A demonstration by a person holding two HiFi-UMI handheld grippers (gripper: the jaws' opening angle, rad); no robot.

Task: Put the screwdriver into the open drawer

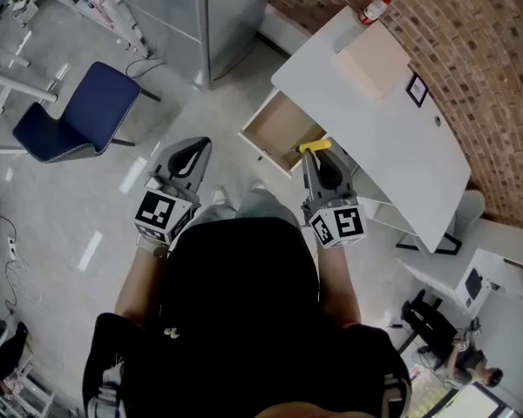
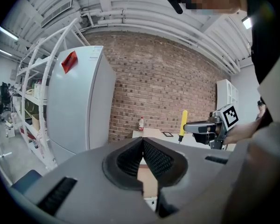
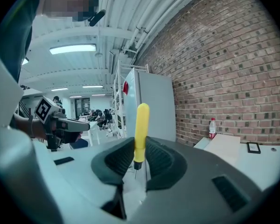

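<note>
Yellow handle of the screwdriver [image 3: 141, 125] pinched between the ribbed pads of the right gripper [image 3: 139, 160], standing upright, dark shank end pointing down into the gap between the jaws. From the head view, carried just beside the right-hand corner of the open drawer [image 1: 279, 129], at its edge and not yet inside. Left gripper [image 2: 142, 146] empty, pads pressed together at the tips, held out to the left, well apart from the drawer. Judged step: the carry to the drawer, close to its end, with the placing not yet done. Next move, on that reading: bring the tool forward and leftward over the bare wooden bottom, lower it, lay it over toward flat, then part the jaws. Drawer bare inside and pulled well out from under the white desk [image 1: 375, 120], so nothing in it to dodge. Nearest hindrances: the desk top's edge just right of the drawer, and the drawer's own walls, either one apt to catch the upright handle or the jaws on the way down. On the desk, all well apart from that path: a pale flat board [image 1: 379, 59], a red-capped bottle [image 1: 375, 10] at the far corner, a small black-framed card [image 1: 417, 90]. Farther out: brick wall [image 1: 471, 50] behind the desk, tall pale cabinet [image 2: 79, 101] to its left, blue chair [image 1: 83, 116] on the floor far to the left, none of them in the way.
</note>
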